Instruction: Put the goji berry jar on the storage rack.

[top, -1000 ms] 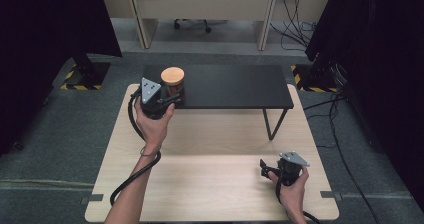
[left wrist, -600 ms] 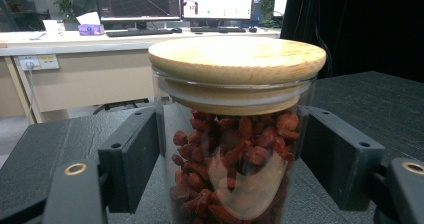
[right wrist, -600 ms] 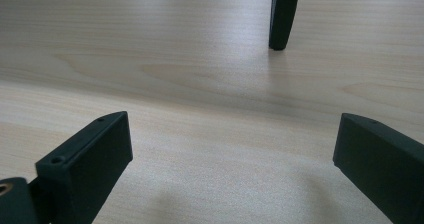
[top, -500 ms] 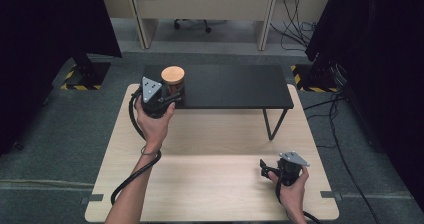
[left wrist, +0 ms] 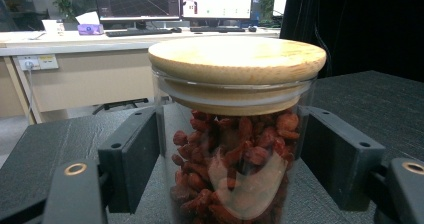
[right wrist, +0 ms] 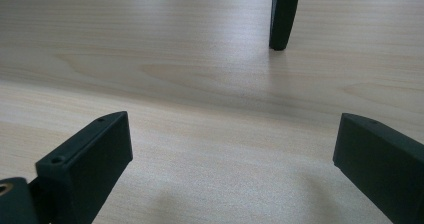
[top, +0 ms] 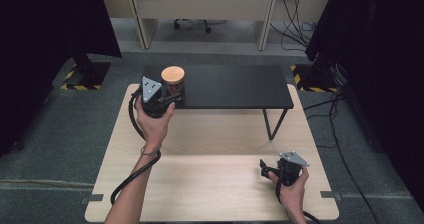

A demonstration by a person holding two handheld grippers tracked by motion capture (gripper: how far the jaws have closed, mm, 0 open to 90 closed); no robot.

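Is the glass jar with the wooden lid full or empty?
Nearly full. In the left gripper view, red dried berries fill the glass jar almost up to its round wooden lid, which sits closed on top.

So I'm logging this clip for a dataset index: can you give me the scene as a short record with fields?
setting: wooden table with a black shelf standing on it
main thing: glass jar of red dried fruit, wooden lid on
jar place: upright on the shelf's left end
left gripper: shut on the jar's sides
right gripper: open, nothing between the jaws, low over the table's near right part
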